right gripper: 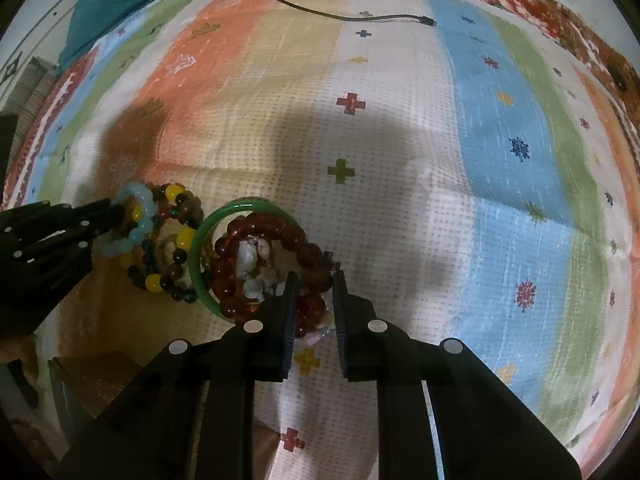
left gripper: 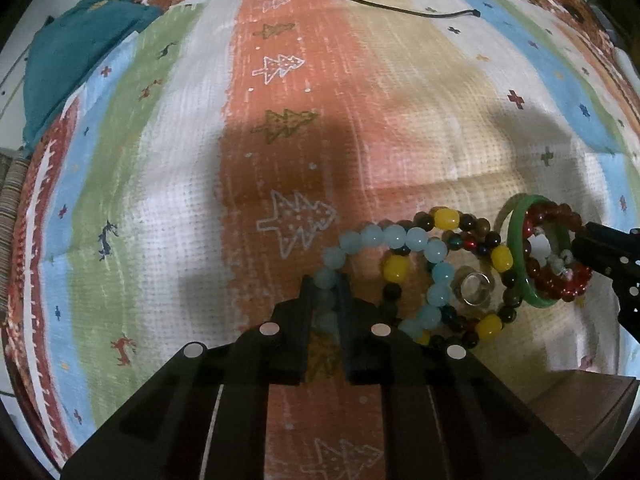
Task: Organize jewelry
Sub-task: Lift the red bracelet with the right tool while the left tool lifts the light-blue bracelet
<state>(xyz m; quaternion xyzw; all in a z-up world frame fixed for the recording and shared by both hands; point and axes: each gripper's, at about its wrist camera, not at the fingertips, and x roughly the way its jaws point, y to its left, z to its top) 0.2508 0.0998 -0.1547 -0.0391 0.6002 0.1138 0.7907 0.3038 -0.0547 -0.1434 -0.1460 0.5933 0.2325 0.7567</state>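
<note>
A heap of jewelry lies on the striped cloth (left gripper: 160, 200). My left gripper (left gripper: 326, 280) is shut on a pale blue bead bracelet (left gripper: 394, 238), which overlaps a dark-and-yellow bead bracelet (left gripper: 446, 219) and a silver ring (left gripper: 475, 288). A green bangle (left gripper: 516, 264) and a red bead bracelet (left gripper: 560, 284) lie to the right. In the right wrist view my right gripper (right gripper: 314, 276) is shut on the red bead bracelet (right gripper: 260, 222), inside the green bangle (right gripper: 200, 240), with pale stone pieces (right gripper: 250, 256) in the middle. The blue bracelet (right gripper: 132, 194) sits at the left gripper's tips.
A black cable (right gripper: 360, 16) lies at the far side of the cloth. A teal cloth bundle (left gripper: 76, 48) sits at the far left. A brown wooden box (left gripper: 588, 404) stands at the near edge, also in the right wrist view (right gripper: 100, 376).
</note>
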